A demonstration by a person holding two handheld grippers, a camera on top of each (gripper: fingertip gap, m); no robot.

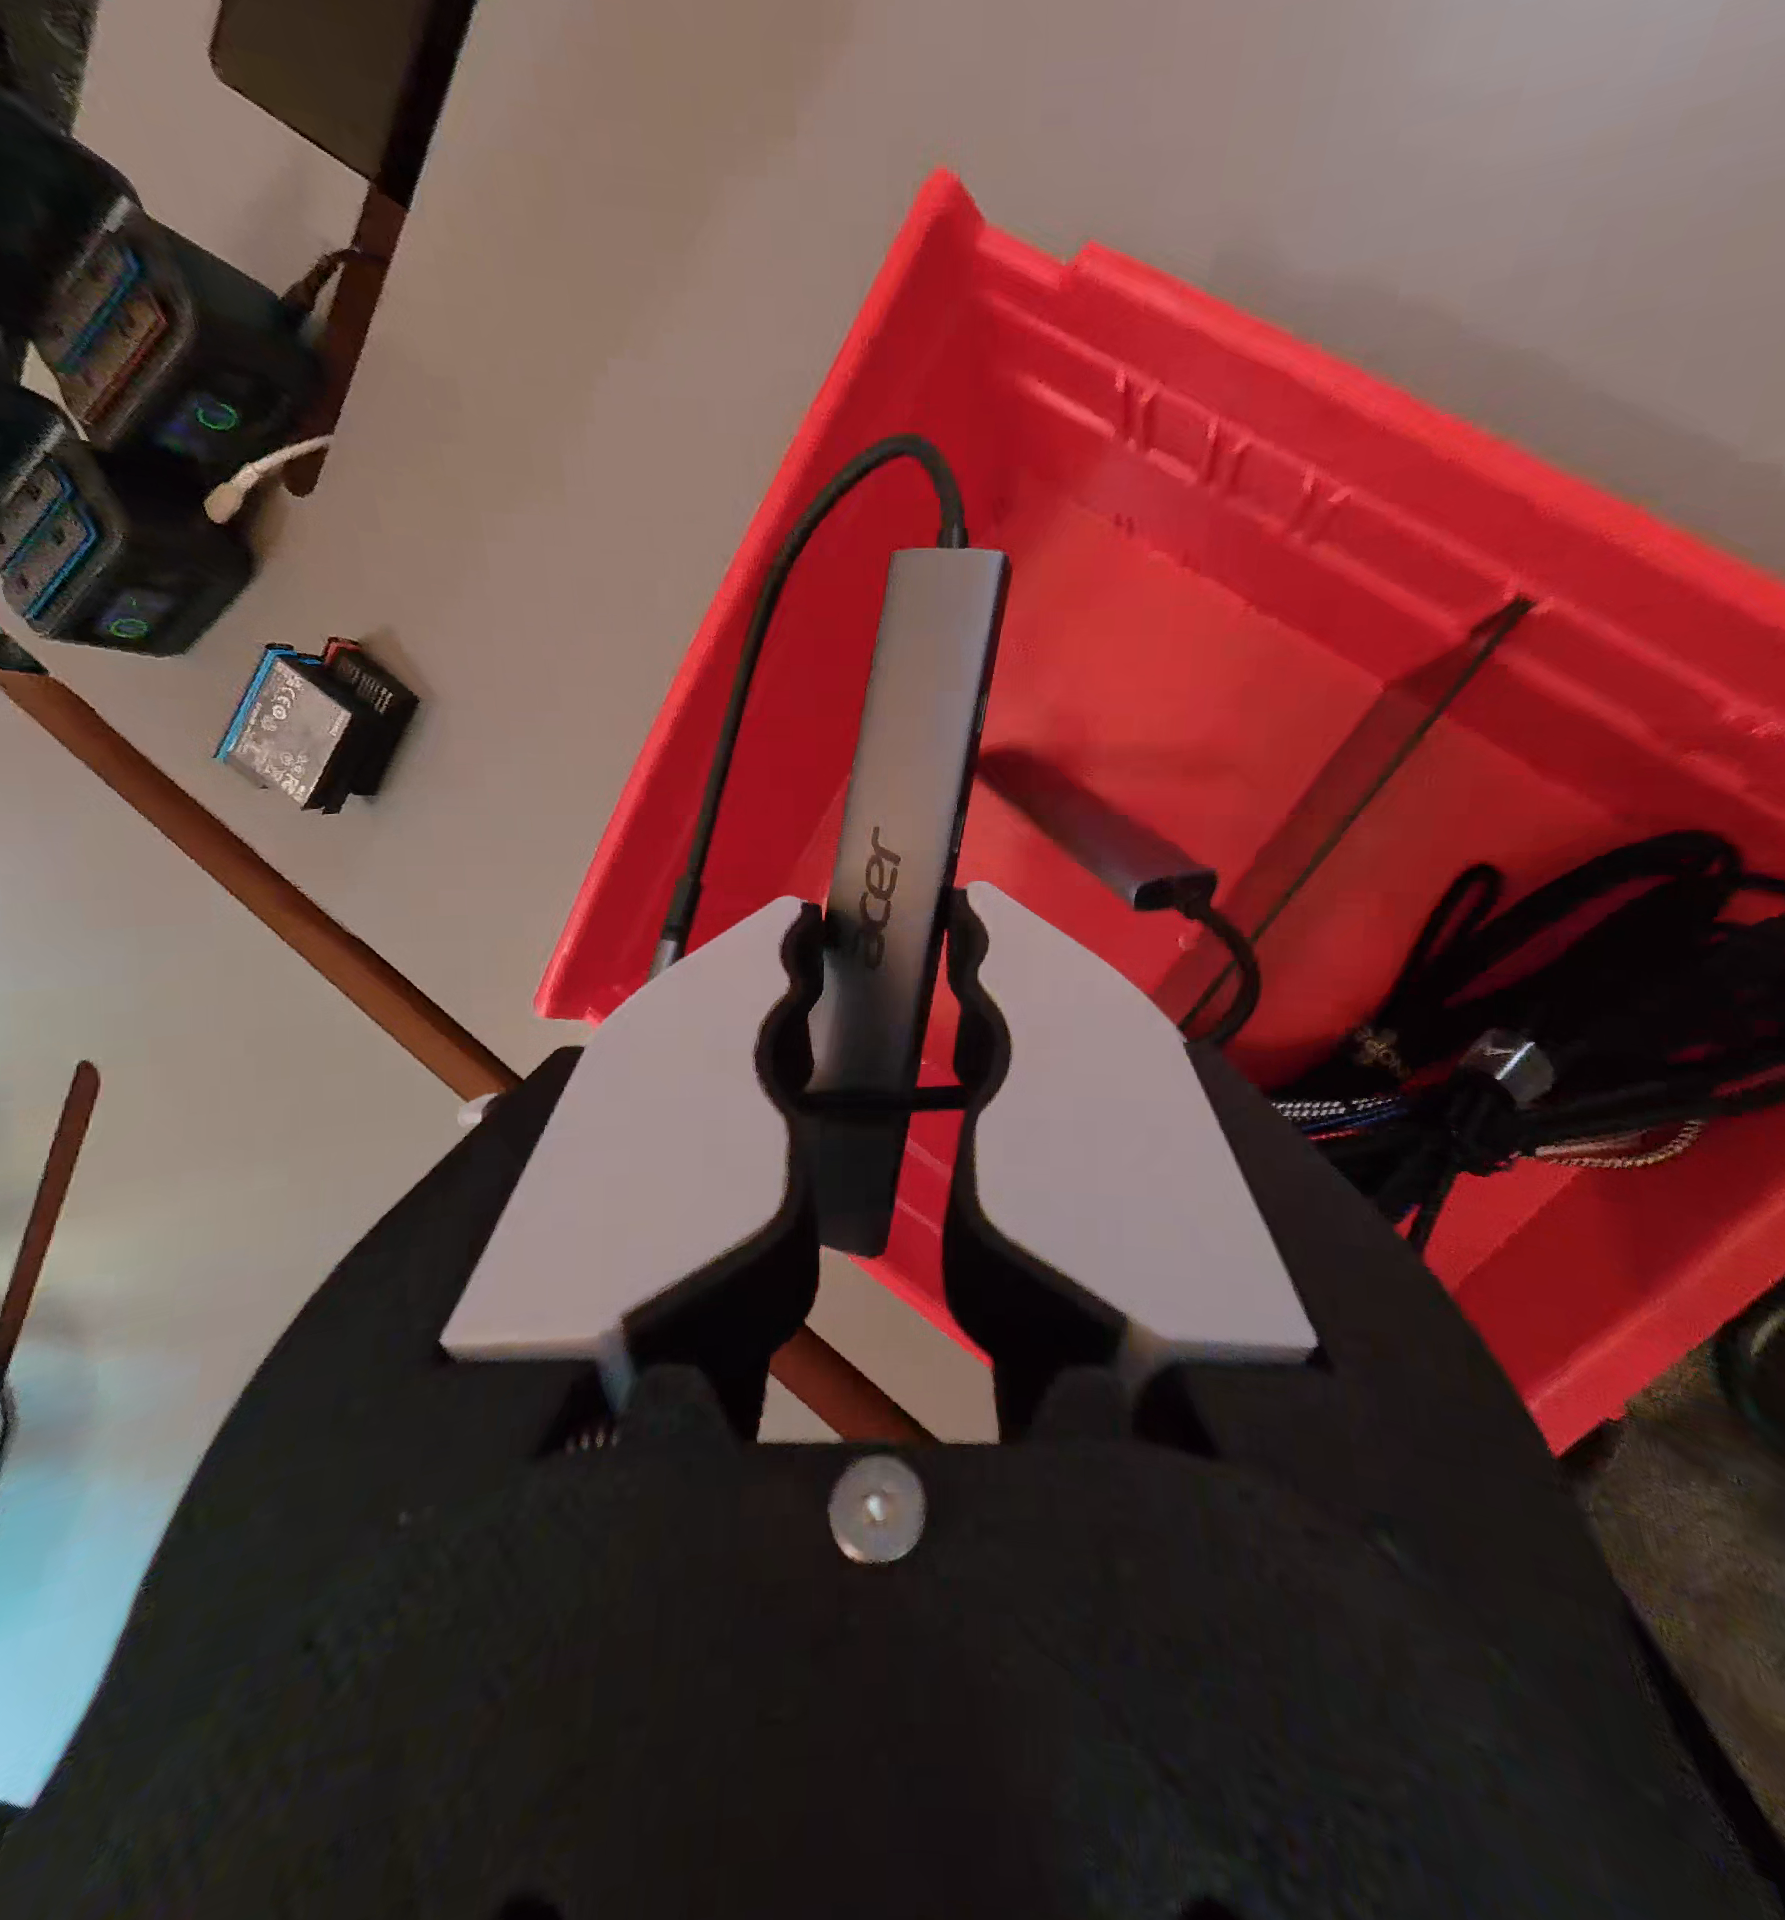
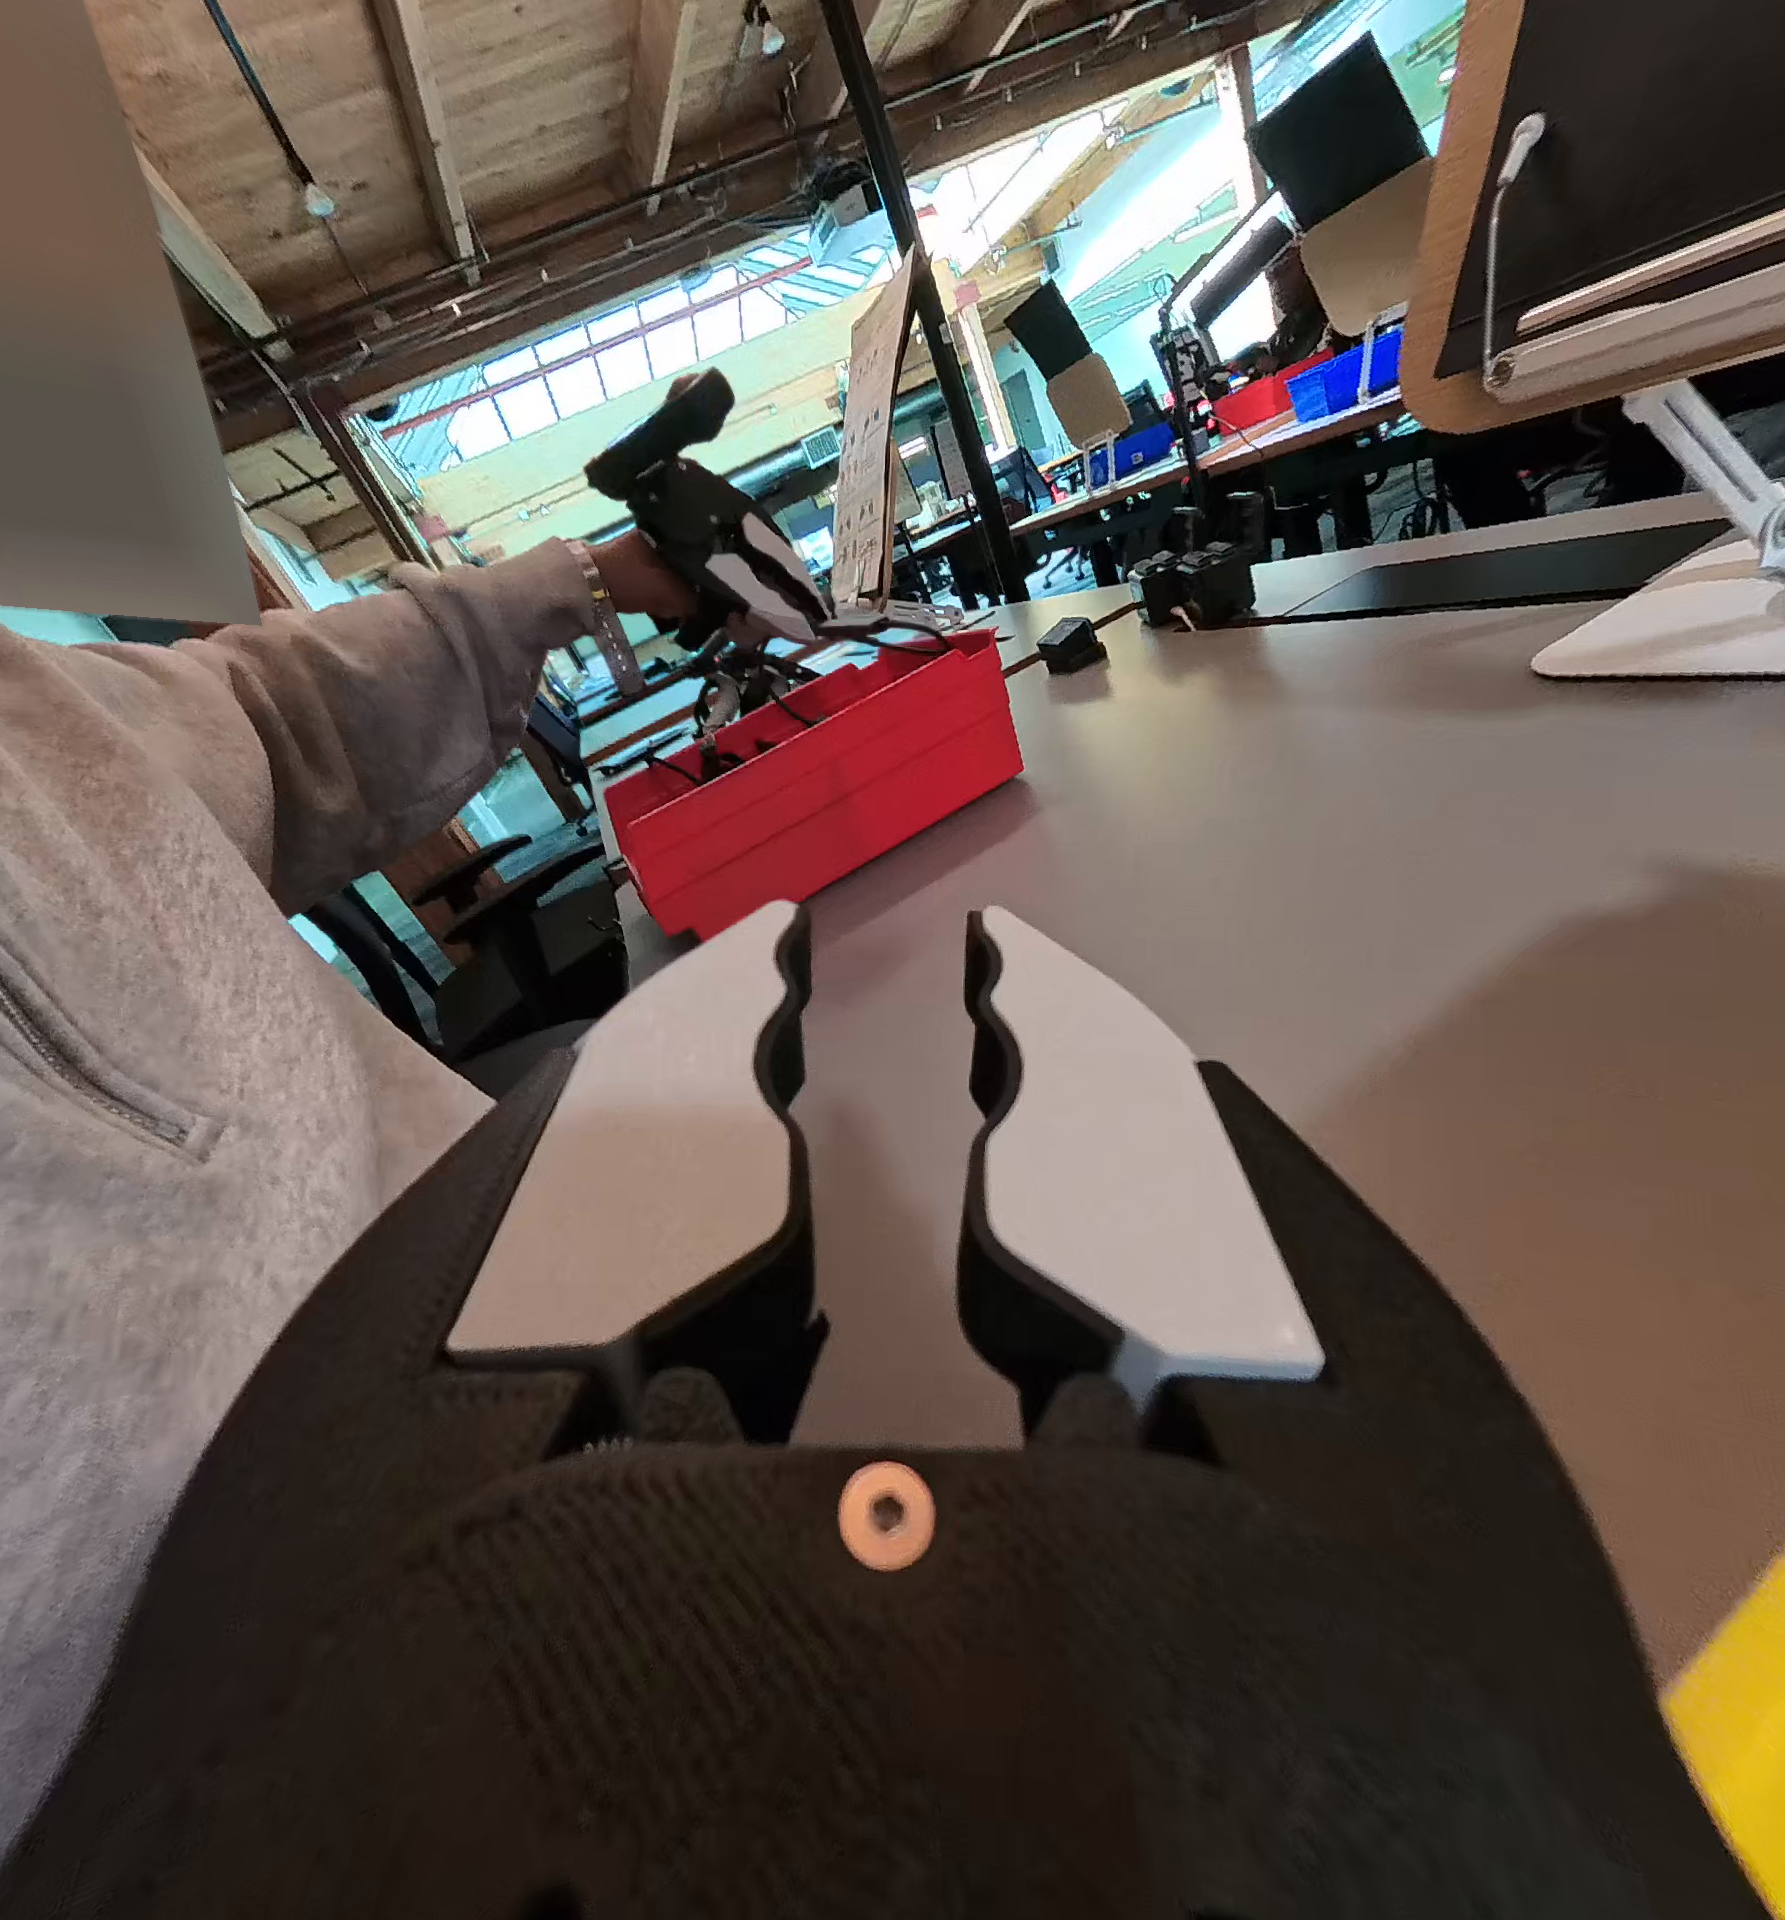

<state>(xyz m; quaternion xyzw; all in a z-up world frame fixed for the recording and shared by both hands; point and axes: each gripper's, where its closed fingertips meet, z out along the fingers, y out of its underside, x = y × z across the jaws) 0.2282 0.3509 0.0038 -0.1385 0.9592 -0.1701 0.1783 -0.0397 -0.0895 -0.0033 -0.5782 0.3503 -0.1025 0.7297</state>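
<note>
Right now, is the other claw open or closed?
Open. The right gripper holds nothing; bare grey table shows between its fingers.

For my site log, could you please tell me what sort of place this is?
Probably an open-plan workshop or lab office: long desks with monitors, exposed timber ceiling beams, and bins such as the red bin of cables.

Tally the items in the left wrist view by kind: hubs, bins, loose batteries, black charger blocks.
Grey USB hubs: 2, one clamped in the left gripper, one lying in the bin
Red bin: 1
Loose batteries: 2, side by side on the table
Black charger blocks: 2
Total: 7
</note>
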